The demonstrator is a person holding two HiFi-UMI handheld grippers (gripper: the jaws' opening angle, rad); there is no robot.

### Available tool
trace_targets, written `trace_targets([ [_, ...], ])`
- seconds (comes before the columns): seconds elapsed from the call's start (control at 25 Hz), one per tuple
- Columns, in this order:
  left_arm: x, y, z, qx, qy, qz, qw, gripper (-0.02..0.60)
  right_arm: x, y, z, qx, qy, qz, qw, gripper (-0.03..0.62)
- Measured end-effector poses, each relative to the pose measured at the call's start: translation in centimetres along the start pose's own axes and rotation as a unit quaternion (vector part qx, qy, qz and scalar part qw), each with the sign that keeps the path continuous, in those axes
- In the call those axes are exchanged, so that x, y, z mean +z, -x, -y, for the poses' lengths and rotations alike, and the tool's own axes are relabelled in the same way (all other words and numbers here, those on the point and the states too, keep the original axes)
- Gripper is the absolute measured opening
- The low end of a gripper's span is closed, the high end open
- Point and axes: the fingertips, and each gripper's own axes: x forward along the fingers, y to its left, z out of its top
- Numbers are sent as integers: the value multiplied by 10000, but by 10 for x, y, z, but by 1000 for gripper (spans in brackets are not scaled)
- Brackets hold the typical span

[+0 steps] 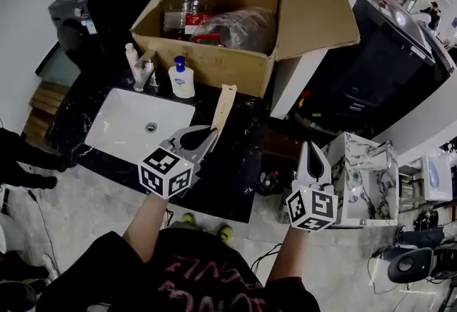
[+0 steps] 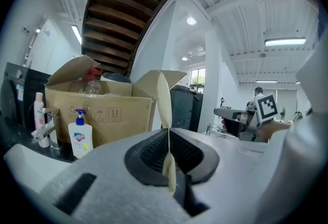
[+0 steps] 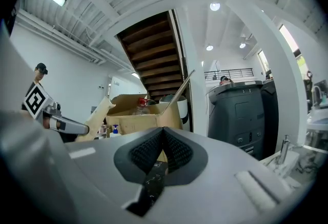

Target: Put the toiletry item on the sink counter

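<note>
One beige strip [image 1: 223, 105] clamped in left gripper [image 1: 207, 136]

open cardboard box [image 1: 214, 64], grey bin [image 1: 385, 64]

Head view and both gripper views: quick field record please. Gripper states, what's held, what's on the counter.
left gripper: shut on flat beige item
right gripper: shut, nothing between its jaws
counter: black, with white basin
by the basin: faucet, pink bottle, soap pump bottle
behind them: open cardboard box
task state: flat beige item not yet set down
</note>
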Motion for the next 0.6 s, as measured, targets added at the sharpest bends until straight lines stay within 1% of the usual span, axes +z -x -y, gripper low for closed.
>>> trace_targets([
  [0.16,-23,-4,-5,17,125,-245,9996,8,-8,-7,0,2,-18,-80,10000,11],
  [0.28,-42,-5,-11,101,238,-454,9986,8,-13,-12,-7,62,-4,-136,9999,11],
  [0.44,-61,-5,-16,113,483,-576,9971,8,-15,-15,-14,100,-30,-103,9999,11],
  [0.6,-87,-11,-27,223,606,-910,9938,8,-18,-23,-13,99,-43,-111,9999,11],
])
